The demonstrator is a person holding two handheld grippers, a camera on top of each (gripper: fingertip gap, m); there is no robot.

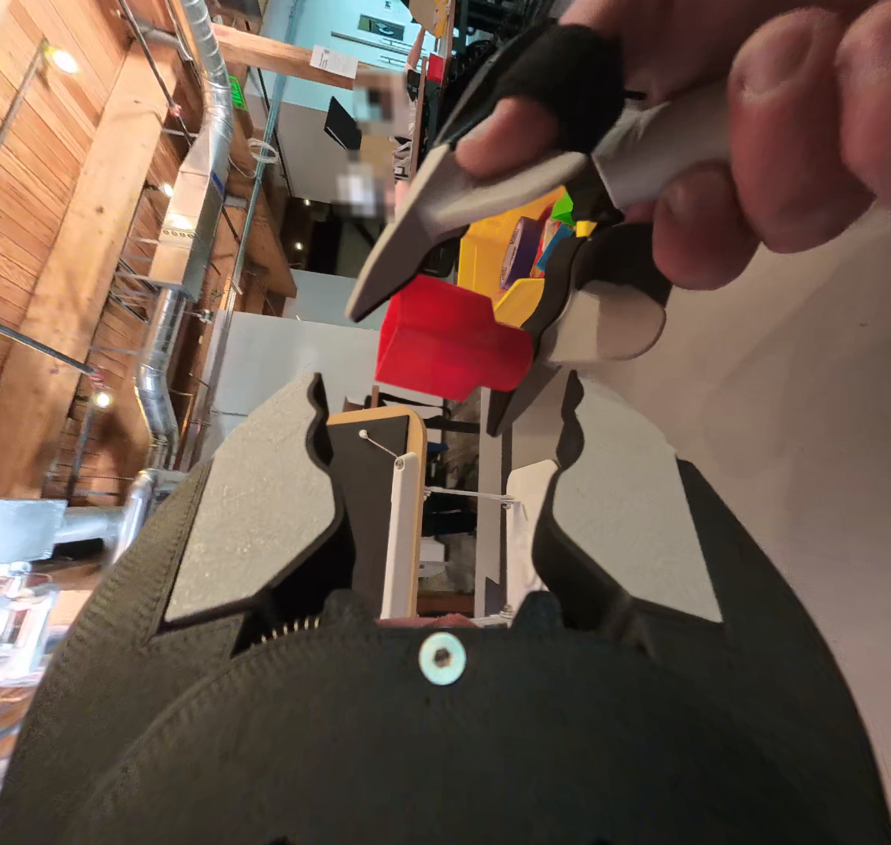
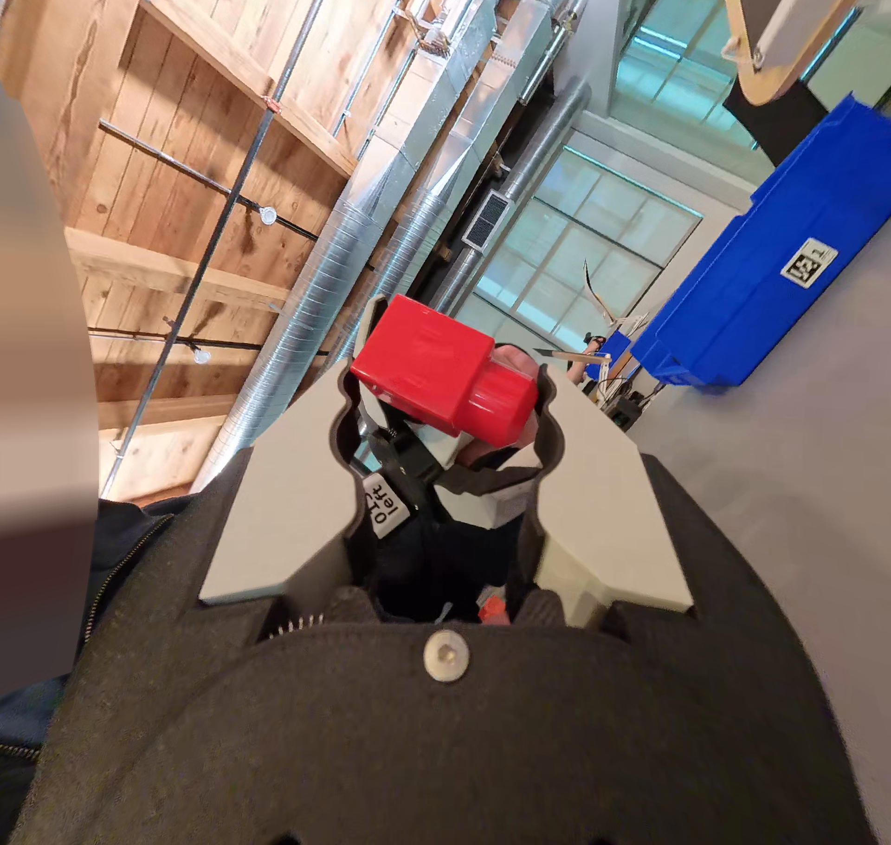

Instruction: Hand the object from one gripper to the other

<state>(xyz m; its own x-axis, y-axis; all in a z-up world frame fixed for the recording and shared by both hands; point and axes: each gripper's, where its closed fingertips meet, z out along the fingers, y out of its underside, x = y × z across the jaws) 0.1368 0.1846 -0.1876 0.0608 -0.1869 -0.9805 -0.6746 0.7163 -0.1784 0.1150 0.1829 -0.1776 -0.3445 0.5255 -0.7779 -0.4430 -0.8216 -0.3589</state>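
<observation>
We are holding the red block point(image 2: 424, 368) in mid-air, the right gripper point(image 2: 446, 378) clamping it at its fingertips. The left gripper point(image 1: 446, 416) is waiting just beneath with its jaws spread wide and empty. If we are releasing before the left jaws close, the block is likely dropping, and an off-centre bite may twist it. Behind, the yellow bin point(image 1: 482, 252) is holding a purple tape roll point(image 1: 518, 252) and other coloured pieces. The blue bin point(image 2: 771, 267) is hiding its contents.
</observation>
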